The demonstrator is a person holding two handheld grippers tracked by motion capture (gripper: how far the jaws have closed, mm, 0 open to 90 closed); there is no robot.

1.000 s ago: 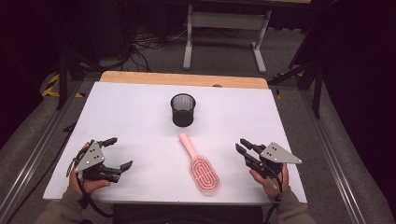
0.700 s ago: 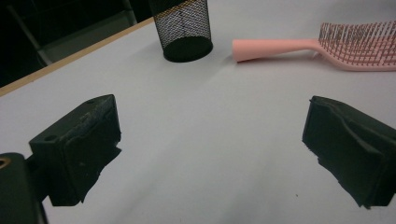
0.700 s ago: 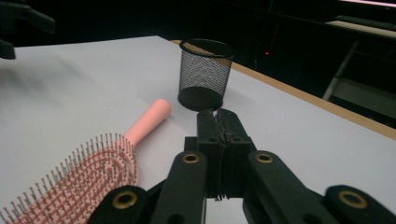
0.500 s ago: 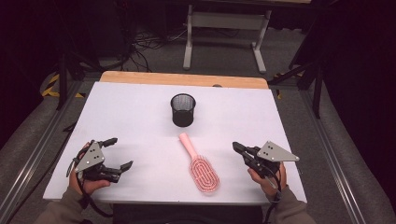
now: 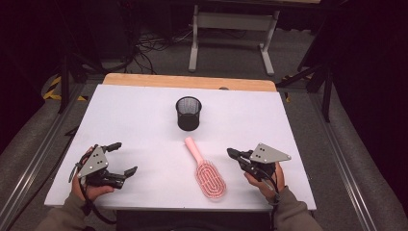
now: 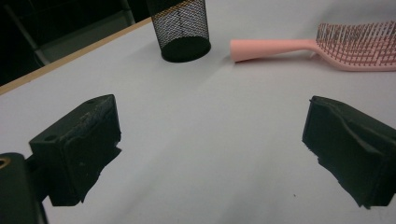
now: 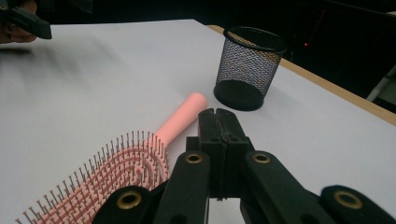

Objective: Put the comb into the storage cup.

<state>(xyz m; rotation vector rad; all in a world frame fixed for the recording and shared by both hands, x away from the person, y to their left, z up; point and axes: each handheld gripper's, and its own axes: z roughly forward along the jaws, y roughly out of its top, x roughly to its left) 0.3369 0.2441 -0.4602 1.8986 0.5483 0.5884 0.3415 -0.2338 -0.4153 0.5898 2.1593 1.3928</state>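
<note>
White table top point(image 5: 144, 115) with a wooden strip along its far edge; beyond it, dark floor, tangled cables and a pale metal stand point(image 5: 231, 29). Toward the far middle of the table, a black mesh cup point(image 5: 188, 113) standing upright, open at the top, apparently empty as far as the mesh allows seeing. Nothing between either gripper and the brush — bare white surface on both sides.

Near the front middle, a pink hairbrush point(image 5: 206, 169) lying flat, bristles up; rounded handle pointing toward the mesh cup and stopping just short of it, apart, not touching; oval vented head toward the person, rows of thin bristles with darker tips.

At the front left, left gripper point(image 5: 121, 159) held in a hand point(image 5: 89, 190), jaws spread wide with only bare table between them, well apart from the brush. At the front right, right gripper point(image 5: 231, 153) held in the other hand point(image 5: 262, 180), jaws pressed together on nothing, pointing toward the brush — near its head and handle, not touching; grey three-cornered plate on top.
</note>
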